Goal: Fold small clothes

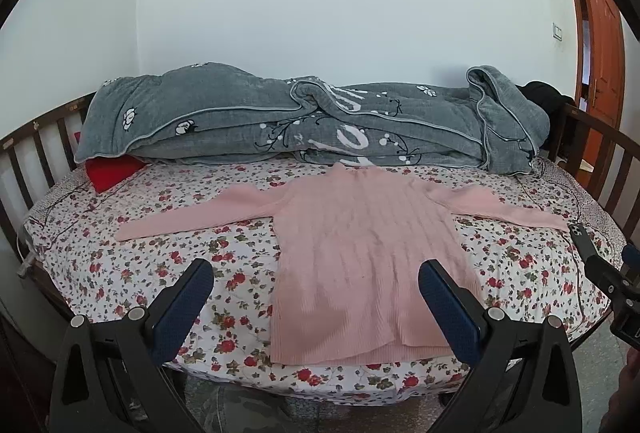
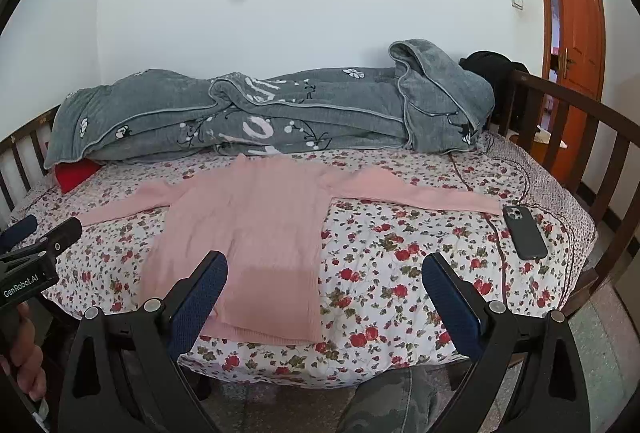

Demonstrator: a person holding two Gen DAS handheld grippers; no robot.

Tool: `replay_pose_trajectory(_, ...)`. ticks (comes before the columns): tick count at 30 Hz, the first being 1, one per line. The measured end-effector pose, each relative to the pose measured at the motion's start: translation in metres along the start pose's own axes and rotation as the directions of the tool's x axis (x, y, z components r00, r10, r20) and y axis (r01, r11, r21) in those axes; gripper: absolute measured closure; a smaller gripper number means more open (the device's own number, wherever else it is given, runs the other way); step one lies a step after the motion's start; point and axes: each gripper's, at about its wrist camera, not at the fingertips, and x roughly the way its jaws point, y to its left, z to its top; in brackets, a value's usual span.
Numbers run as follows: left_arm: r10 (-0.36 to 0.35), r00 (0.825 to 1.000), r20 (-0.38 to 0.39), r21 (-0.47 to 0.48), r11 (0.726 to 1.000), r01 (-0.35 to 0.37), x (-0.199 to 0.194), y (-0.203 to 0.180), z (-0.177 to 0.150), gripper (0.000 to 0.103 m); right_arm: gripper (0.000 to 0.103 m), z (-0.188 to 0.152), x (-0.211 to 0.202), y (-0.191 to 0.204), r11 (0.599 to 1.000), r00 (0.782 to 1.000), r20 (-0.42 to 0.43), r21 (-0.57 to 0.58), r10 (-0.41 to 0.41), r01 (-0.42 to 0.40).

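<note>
A pink ribbed sweater [image 1: 360, 245] lies flat on the flowered bed sheet [image 1: 160, 257], collar toward the wall, both sleeves spread out sideways, hem at the near edge. It also shows in the right wrist view [image 2: 256, 233]. My left gripper [image 1: 316, 273] is open and empty, held above the sweater's lower left part. My right gripper [image 2: 324, 269] is open and empty, above the sweater's lower right hem and the sheet beside it. The left gripper shows at the left edge of the right wrist view [image 2: 36, 233].
A grey flowered quilt [image 1: 304, 121] is bunched along the wall side. A red cushion [image 1: 108, 173] peeks out at its left. A black phone [image 2: 524, 233] lies by the right sleeve end. Wooden rails [image 2: 592, 137] ring the bed. An orange door [image 2: 576, 33] stands at right.
</note>
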Motion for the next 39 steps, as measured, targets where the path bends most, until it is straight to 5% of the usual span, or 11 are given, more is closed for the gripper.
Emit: replay_pose_trajectory(39,0.01,1.0,0.011,0.018,1.0,-0.01,-0.0021,-0.009,0.0012,0.0,0.006,-0.0002,-0.0088,-0.0001,1.0,1.0,0.012,-0.023,0.0,0.0)
